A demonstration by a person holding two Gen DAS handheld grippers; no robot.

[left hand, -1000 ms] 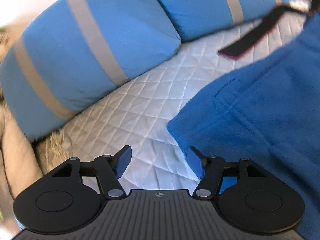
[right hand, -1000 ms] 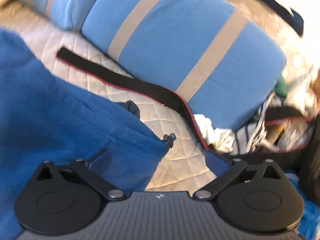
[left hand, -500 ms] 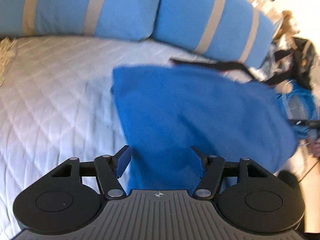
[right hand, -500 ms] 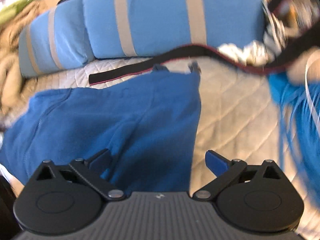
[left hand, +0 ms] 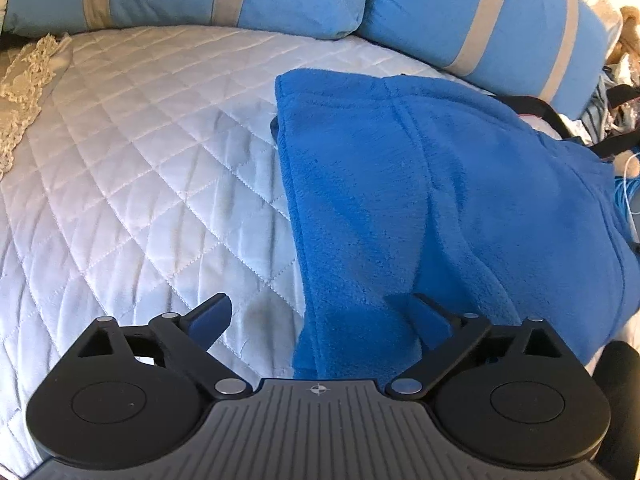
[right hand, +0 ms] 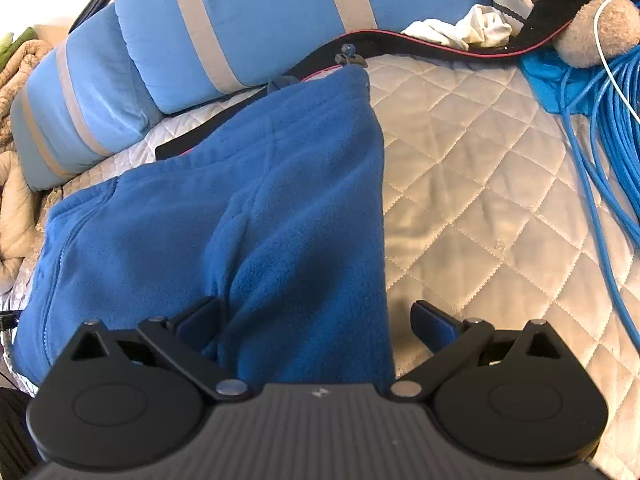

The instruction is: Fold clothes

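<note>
Spread wide over a quilted white bedspread [left hand: 132, 168], the left gripper [left hand: 316, 322], its jaws just opened further and pressing on nothing, with the left edge of a blue fleece garment [left hand: 440, 200] lying loose between them. Likewise parted wide, the right gripper [right hand: 316, 320], straddling the garment's [right hand: 260, 220] right edge without pinching it, the left fingertip [right hand: 200, 316] over the fleece and the right one over bare quilt [right hand: 480, 200]. One garment only: thick, deep blue, folded into a rough slab with stitched seams showing, flat on the bed between both tools and just short of the pillows. Two light blue pillows [left hand: 480, 12] with beige stripes behind it. One black strap [right hand: 420, 42] with red piping along the pillows' foot, touching the garment's far corner. One coil of blue cable [right hand: 600, 140] at far right, beside a crumpled white cloth [right hand: 468, 28].
</note>
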